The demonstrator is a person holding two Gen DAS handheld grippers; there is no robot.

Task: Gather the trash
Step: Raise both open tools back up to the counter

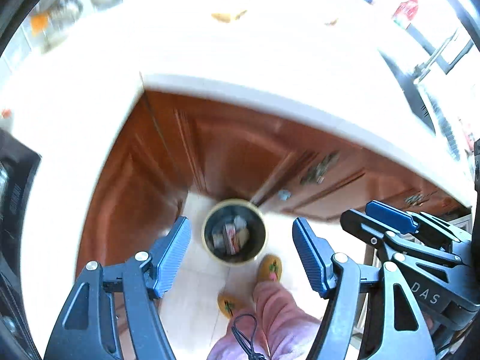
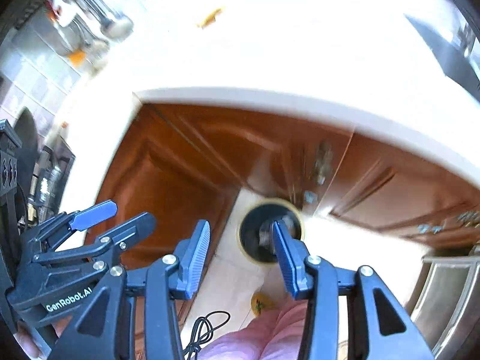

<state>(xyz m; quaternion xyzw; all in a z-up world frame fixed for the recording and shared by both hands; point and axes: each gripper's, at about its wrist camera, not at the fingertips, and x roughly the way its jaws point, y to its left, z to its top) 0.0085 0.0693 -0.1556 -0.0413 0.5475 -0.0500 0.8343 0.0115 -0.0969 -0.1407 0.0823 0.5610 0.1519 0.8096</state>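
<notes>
A round dark trash bin [image 1: 234, 231] with a cream rim stands on the floor by the cabinet corner, with crumpled wrappers [image 1: 231, 235] inside. My left gripper [image 1: 241, 247] is open and empty, high above the bin. My right gripper [image 2: 240, 247] is open and empty too, its right finger [image 2: 285, 249] overlapping the bin [image 2: 255, 234] in that view. The right gripper shows at the right of the left wrist view [image 1: 390, 219]; the left gripper shows at the left of the right wrist view [image 2: 99, 216]. Small yellowish scraps [image 1: 228, 16] lie on the white counter [image 1: 240, 48].
Brown wooden cabinets [image 1: 228, 141] run under the counter edge. My slippered feet [image 1: 270, 267] and pink trousers stand beside the bin on pale tiles. Pots and utensils [image 2: 99, 21] sit at the counter's far left. A steel appliance [image 2: 444, 297] is at lower right.
</notes>
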